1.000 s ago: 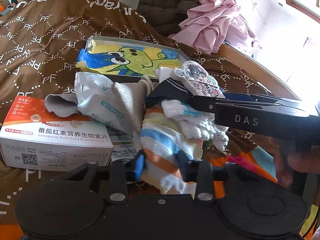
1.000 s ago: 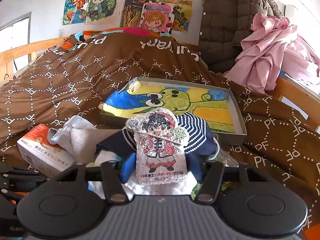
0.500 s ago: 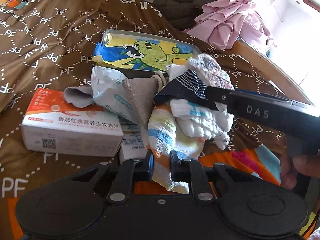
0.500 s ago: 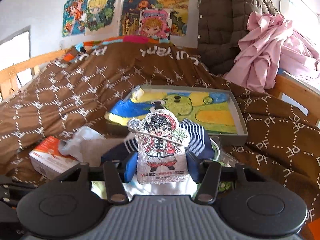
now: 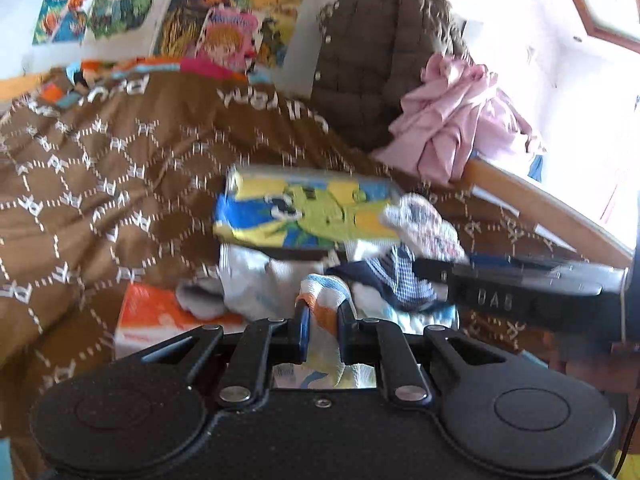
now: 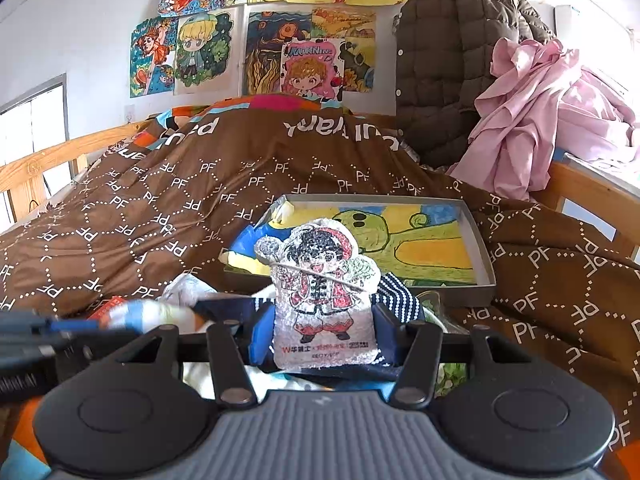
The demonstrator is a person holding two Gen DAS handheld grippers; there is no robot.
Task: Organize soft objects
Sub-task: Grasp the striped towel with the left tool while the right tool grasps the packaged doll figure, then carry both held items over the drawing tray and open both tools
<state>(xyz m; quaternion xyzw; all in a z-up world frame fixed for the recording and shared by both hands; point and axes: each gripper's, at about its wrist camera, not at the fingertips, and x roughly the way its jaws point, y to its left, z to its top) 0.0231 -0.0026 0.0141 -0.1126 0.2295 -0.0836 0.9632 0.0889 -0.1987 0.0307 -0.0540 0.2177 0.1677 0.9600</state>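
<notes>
Leftmost, the orange-and-white cardboard box (image 5: 160, 312) lay on the brown patterned quilt (image 5: 100, 200) at nine o'clock of the left gripper (image 5: 323, 322), whose jaws pinched the striped orange, blue and white cloth (image 5: 326, 292). Next, the right gripper (image 6: 320, 340) clamped a cartoon-printed foil pouch (image 6: 320, 280) and navy striped sock (image 6: 398, 292). Directly at twelve o'clock, nearer the right gripper, sat the shallow grey painted tray (image 6: 478, 240), long axis crosswise.

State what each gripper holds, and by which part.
Left gripper pinches the striped cloth at its top fold. Right gripper clamps the cartoon-figure piece and navy striped fabric at their lower part.
</notes>
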